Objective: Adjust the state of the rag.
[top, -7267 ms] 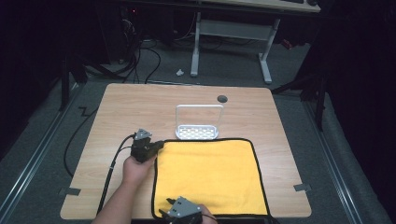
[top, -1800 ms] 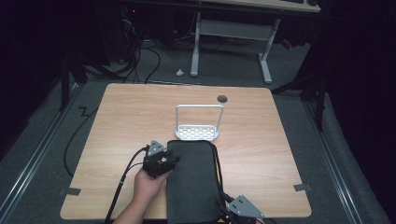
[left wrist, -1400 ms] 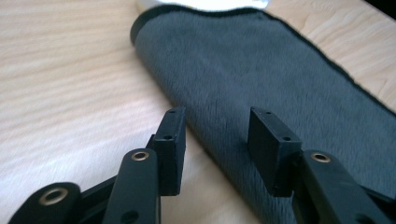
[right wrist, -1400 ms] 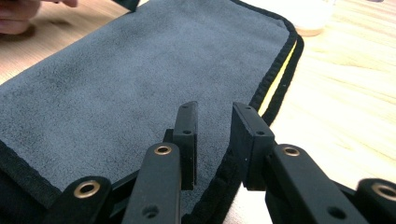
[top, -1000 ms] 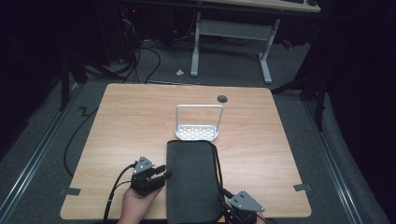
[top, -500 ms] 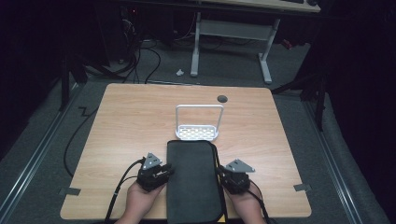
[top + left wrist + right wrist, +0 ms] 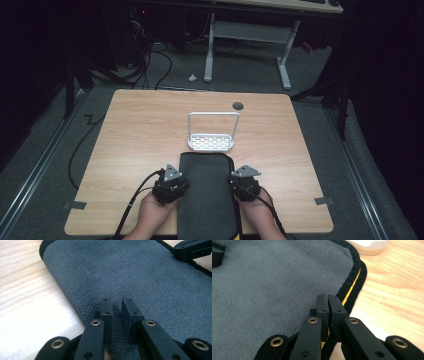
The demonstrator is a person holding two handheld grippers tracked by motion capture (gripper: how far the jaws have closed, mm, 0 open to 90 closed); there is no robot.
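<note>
1. High view: a folded microfibre cloth [image 7: 207, 195], grey side up, is lying lengthwise at the middle of the tabletop's [image 7: 130, 135] near edge, with its far end just beside a small white rack [image 7: 212, 135]. The left gripper [image 7: 171, 186] is being held at the cloth's left long edge and the right gripper [image 7: 244, 184] at its right long edge, opposite each other.

2. Left gripper view: the jaws have just been closing and are standing narrow, a small gap showing between the pads [image 7: 108, 308]. Whether the folded edge is being pinched cannot be told. The other gripper's tip [image 7: 192, 250] is being seen at the far edge.

3. Right gripper view: the jaws have just been closing and are pressed together at the black-bound hem [image 7: 352, 277], where a yellow layer [image 7: 351, 288] is peeking out. A grip on the hem's layers is being judged likely.

4. Judgement: a further fold is probably being prepared. For it to go well, all layers should be caught on both sides before any lifting, and both edges carried evenly so that the hems are meeting squarely.
</note>
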